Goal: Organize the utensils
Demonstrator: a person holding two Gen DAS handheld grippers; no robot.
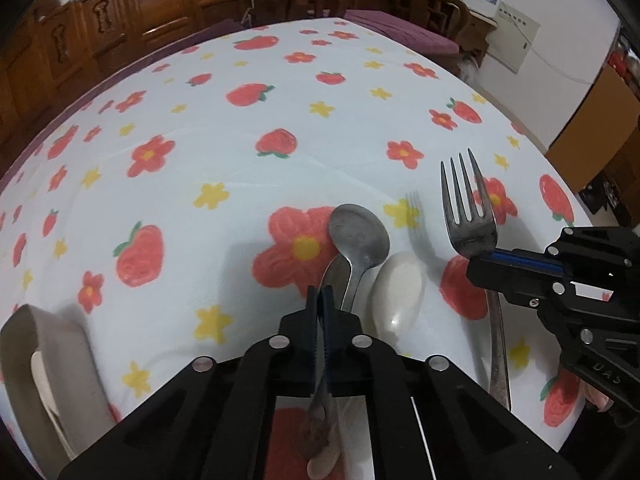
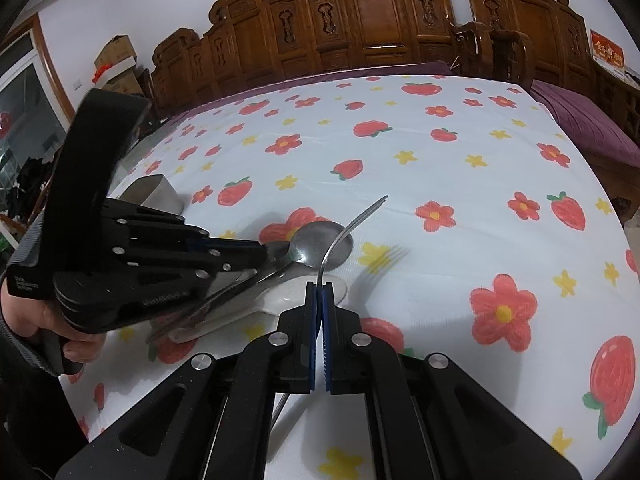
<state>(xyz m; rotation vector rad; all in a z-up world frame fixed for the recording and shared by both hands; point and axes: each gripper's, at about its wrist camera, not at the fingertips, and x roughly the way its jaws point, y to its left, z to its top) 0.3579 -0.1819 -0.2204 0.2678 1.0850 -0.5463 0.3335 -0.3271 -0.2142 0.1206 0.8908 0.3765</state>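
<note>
The left gripper (image 1: 320, 296) is clamped on the handle of a metal spoon (image 1: 360, 238), its two jaws pressed nearly together around the thin stem, and the spoon's bowl points away over a red flower on the tablecloth (image 1: 224, 148). Just right of that spoon a white ceramic spoon (image 1: 396, 290) lies bowl-down on the cloth. The right gripper (image 1: 486, 264) is clenched on the neck of a fork (image 1: 468, 204), holding it off the cloth with the tines pointing away, and a faint tine shadow falls between fork and spoons. From the right wrist the fork (image 2: 348, 228) curves up out of the closed jaws (image 2: 319, 292), crossing in front of the metal spoon's bowl (image 2: 324, 246). A grey holder (image 1: 44, 364) sits at the table's left edge, well apart from the cutlery.
</note>
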